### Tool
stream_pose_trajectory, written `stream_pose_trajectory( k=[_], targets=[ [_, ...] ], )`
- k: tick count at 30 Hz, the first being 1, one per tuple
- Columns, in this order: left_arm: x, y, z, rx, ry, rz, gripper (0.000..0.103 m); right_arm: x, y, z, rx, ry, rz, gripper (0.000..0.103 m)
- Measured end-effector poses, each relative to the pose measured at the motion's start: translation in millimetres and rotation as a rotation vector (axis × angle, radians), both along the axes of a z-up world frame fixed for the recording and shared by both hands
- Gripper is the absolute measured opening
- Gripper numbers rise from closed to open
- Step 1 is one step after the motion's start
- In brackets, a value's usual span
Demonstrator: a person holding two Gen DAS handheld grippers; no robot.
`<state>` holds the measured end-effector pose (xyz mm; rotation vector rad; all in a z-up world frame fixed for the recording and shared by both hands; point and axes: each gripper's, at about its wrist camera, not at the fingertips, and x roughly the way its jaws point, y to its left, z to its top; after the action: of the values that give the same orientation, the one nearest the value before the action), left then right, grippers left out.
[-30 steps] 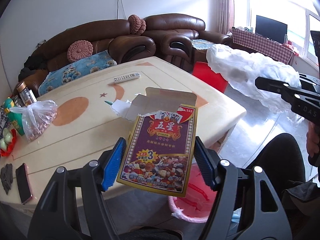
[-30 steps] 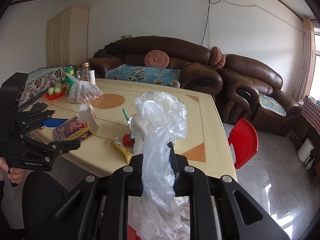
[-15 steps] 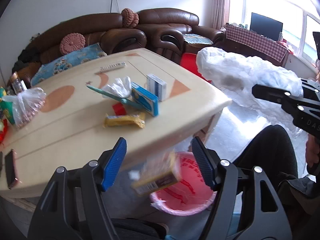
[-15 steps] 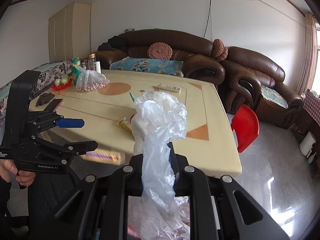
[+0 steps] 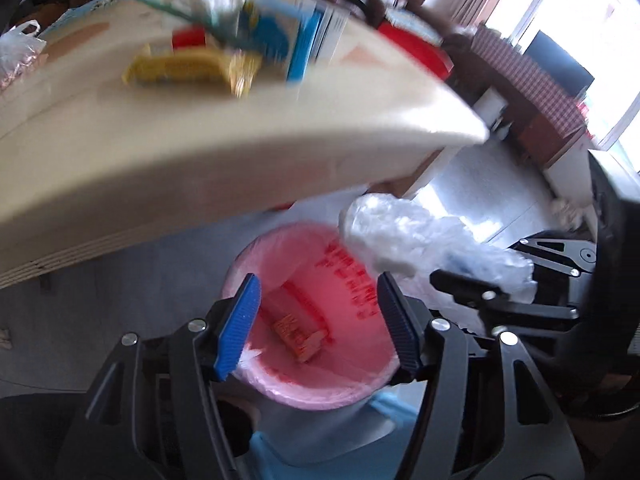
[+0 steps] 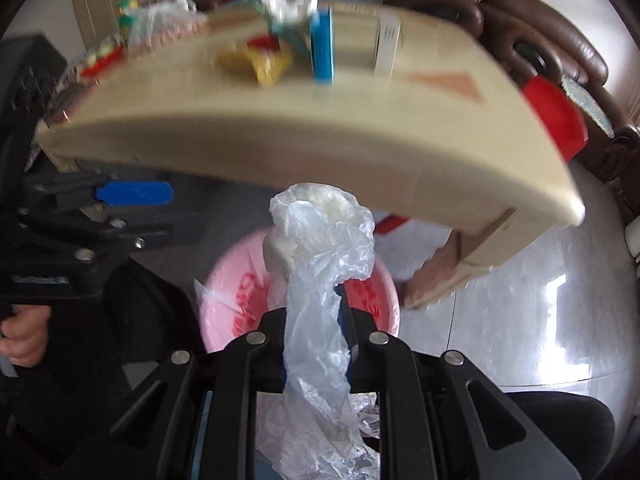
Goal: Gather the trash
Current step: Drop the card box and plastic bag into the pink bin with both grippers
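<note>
A pink-lined trash bin stands on the floor under the table edge; it also shows in the right wrist view. The purple card box lies inside it. My left gripper is open and empty, right above the bin. My right gripper is shut on a crumpled clear plastic bag, held over the bin; the bag also shows in the left wrist view. On the table lie a yellow wrapper, a blue box and a white box.
The cream table overhangs the bin, close above both grippers. A red stool and brown sofas stand beyond it. A bag of snacks sits at the table's far left. Shiny floor lies to the right.
The card box has dropped from my open left gripper into the bin. Both grippers have come down below the table edge toward the bin, the right one still holding the plastic bag.
</note>
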<state>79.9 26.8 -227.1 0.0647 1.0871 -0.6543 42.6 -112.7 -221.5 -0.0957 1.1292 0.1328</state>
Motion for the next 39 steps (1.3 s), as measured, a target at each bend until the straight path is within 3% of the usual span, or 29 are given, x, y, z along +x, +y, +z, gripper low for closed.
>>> stream_pose_trajectory(
  k=[6, 9, 12, 14, 26, 39],
  targets=[
    [10.1, -12.6, -27.3, 0.032, 0.074, -0.007, 0.06, 30.2, -10.9, -94.7, 0.056, 0.238, -0.029, 0.017],
    [11.4, -21.1, -37.2, 0.059, 0.101, -0.021, 0.06, 34.2, -13.7, -121.8, 0.074, 0.323, -0.041, 0.024],
    [10.3, -24.5, -39.1, 0.08, 0.099, -0.035, 0.061, 32.8, -11.7, -122.2, 0.046, 0.298, -0.051, 0.042],
    [10.0, -25.8, -40.9, 0.093, 0.102, -0.032, 0.068, 31.0, -10.3, -118.3, 0.044, 0.273, -0.049, 0.06],
    [14.1, -15.1, -45.9, 0.116, 0.121, 0.039, 0.077, 33.1, -16.3, -105.7, 0.062, 0.24, -0.055, 0.06],
    [5.4, -27.2, -48.7, 0.181, 0.099, -0.005, 0.077, 30.5, -23.0, -87.0, 0.089, 0.205, -0.084, 0.06]
  ],
)
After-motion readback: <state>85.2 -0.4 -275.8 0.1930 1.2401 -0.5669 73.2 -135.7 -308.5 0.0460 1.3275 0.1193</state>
